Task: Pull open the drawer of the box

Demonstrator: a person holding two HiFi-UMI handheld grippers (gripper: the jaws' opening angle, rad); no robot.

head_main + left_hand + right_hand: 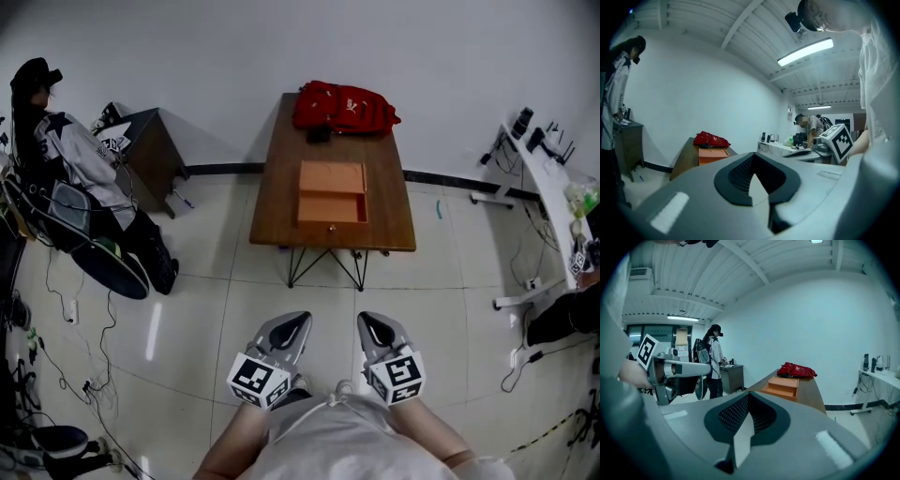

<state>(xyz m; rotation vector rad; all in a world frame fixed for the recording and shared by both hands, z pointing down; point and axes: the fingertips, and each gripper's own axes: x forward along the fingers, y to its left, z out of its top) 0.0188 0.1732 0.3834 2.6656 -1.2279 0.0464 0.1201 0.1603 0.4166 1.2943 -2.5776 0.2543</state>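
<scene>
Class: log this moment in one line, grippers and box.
left gripper: shut, empty | right gripper: shut, empty | orange box: on wooden table, drawer out | both grippers short of table

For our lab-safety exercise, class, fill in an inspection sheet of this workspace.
Surface: wooden table, on thin legs.
Job's things: orange box mid-table; its drawer looks pulled out.
Clutter: red bag at the table's far end.
Grippers: left tool and right tool both shut, empty, well short of the table.
Cables: cables loose on the floor at both sides.
Surroundings: person beside dark cabinet at left; white desk at right.
</scene>
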